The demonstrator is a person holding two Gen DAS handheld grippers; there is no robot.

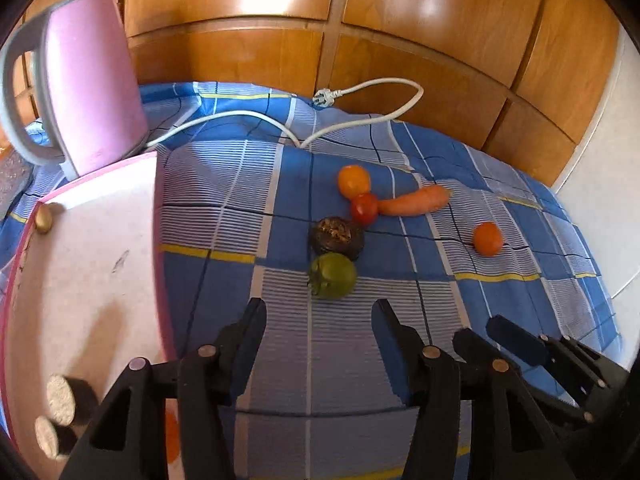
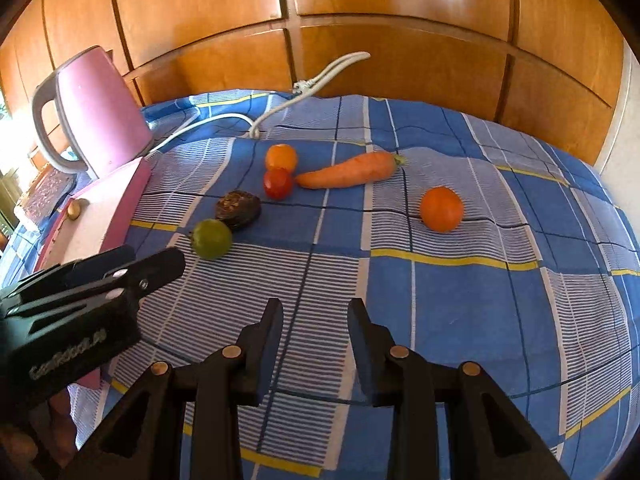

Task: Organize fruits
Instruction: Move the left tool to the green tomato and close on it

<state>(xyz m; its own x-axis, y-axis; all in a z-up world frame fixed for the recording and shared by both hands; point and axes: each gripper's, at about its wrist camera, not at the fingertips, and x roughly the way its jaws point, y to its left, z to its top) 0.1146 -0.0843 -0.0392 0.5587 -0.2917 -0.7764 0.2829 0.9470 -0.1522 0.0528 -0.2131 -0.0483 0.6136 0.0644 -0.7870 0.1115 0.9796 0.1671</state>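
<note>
Loose produce lies on the blue checked cloth (image 1: pixel 360 360): a green tomato (image 1: pixel 332 276) (image 2: pixel 211 239), a dark wrinkled fruit (image 1: pixel 336 237) (image 2: pixel 238 209), a red tomato (image 1: pixel 364 208) (image 2: pixel 277 183), a yellow-orange fruit (image 1: pixel 354 180) (image 2: pixel 281 157), a carrot (image 1: pixel 416 200) (image 2: pixel 348 170) and an orange (image 1: pixel 488 238) (image 2: pixel 441 209). My left gripper (image 1: pixel 320 312) (image 2: pixel 152 260) is open and empty, just short of the green tomato. My right gripper (image 2: pixel 315 308) (image 1: pixel 496 336) hovers beside it over bare cloth, jaws narrowly apart with nothing between them.
A pink-rimmed tray (image 1: pixel 80 260) (image 2: pixel 100 216) lies at the left, holding a small golden nut-like piece (image 1: pixel 43 220), two cork-like stubs (image 1: pixel 60 396) and something orange (image 1: pixel 172 436). Behind it stands a pink kettle (image 1: pixel 88 80) (image 2: pixel 100 120) with its white cable (image 1: pixel 360 92). Wooden cupboard doors (image 1: pixel 400 40) close the back.
</note>
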